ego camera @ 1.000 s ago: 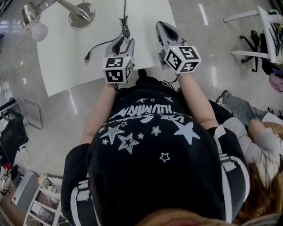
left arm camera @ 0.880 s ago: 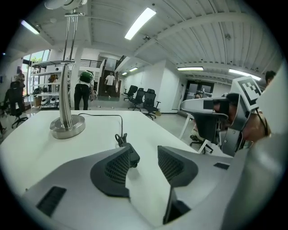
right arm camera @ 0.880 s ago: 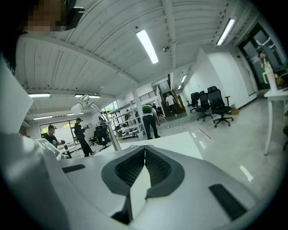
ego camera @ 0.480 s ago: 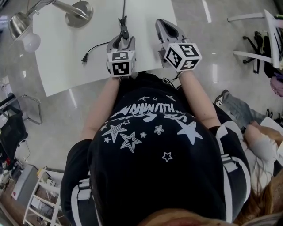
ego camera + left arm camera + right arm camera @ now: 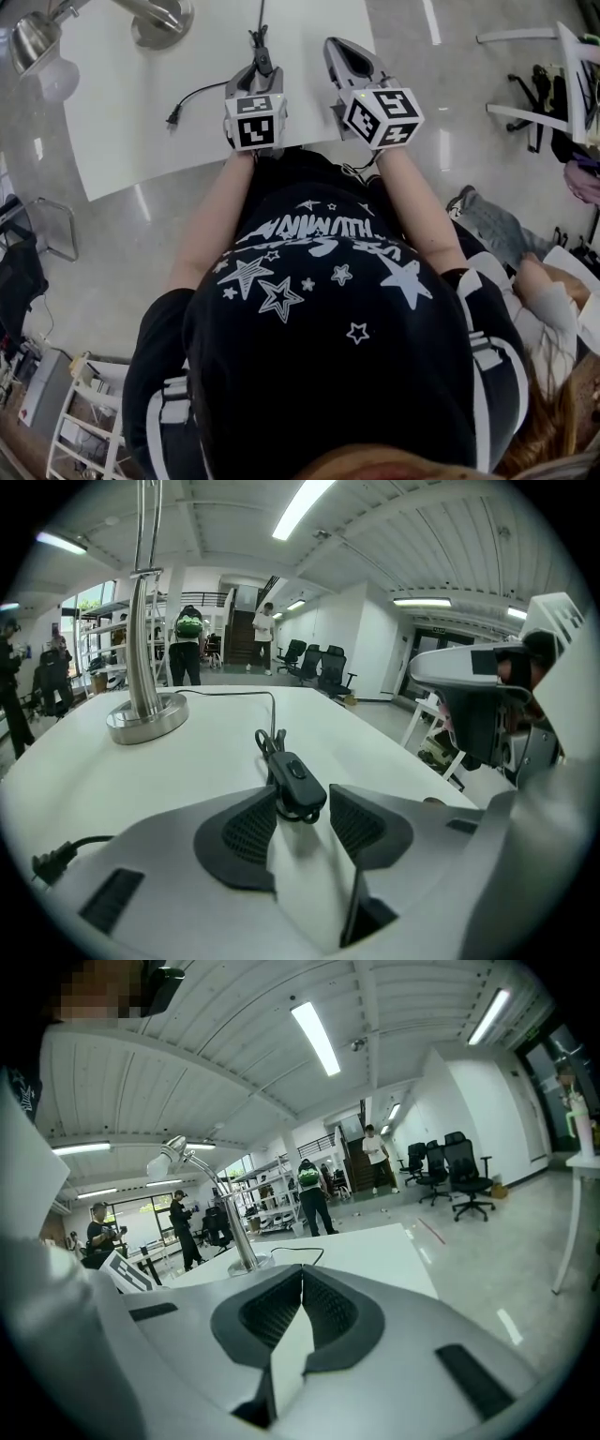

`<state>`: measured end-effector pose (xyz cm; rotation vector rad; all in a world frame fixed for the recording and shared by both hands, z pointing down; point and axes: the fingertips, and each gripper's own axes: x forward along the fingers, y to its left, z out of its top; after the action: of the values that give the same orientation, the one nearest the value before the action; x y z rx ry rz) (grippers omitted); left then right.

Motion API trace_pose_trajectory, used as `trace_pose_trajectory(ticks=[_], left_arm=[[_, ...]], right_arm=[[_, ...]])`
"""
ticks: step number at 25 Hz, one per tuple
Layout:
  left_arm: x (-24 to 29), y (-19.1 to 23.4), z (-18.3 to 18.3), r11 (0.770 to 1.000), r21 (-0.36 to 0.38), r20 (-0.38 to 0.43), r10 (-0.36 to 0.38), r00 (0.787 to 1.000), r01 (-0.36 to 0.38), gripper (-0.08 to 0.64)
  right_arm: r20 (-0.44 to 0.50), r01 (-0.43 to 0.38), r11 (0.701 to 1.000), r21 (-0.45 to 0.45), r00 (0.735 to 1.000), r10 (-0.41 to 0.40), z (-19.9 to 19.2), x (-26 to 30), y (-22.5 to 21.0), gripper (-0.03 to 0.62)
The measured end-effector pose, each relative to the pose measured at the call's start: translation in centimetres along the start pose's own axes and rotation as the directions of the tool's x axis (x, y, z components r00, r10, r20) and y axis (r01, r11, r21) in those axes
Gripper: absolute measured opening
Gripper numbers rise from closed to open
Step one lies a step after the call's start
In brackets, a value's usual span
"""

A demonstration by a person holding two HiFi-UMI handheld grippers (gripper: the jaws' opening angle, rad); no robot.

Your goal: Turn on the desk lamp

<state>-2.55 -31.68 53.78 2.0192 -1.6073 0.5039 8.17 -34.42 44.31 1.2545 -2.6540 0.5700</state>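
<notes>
Desk lamp (image 5: 147, 719), silver metal, seemed unlit: its black inline switch (image 5: 298, 778) sat ungripped between the left gripper (image 5: 302, 801)'s wide-open jaws; the right gripper (image 5: 300, 1283)'s jaws were closed, empty.

One desk lamp (image 5: 145, 710), one cord switch (image 5: 298, 778), one plug (image 5: 172, 117), one table (image 5: 131, 112), two grippers (image 5: 302, 806) (image 5: 302, 1277).

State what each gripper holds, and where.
Nothing. The left gripper stands open around the cord switch without pressing it; the right gripper is shut, empty.

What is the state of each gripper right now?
Left gripper: open; black plastic cord switch lies between its jaws.
Right gripper: closed, holding nothing.
</notes>
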Motion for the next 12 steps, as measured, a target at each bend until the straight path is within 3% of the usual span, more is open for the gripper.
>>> trace_pose_trajectory(ticks=[12], left_arm=[[-0.6,0.8,-0.1,1.0,0.0,0.001,-0.024,1.0,0.024,0.14]], right_arm=[[-0.044,-0.064,0.998,-0.028,0.997,0.062,-0.7,1.7,1.6,0.006]])
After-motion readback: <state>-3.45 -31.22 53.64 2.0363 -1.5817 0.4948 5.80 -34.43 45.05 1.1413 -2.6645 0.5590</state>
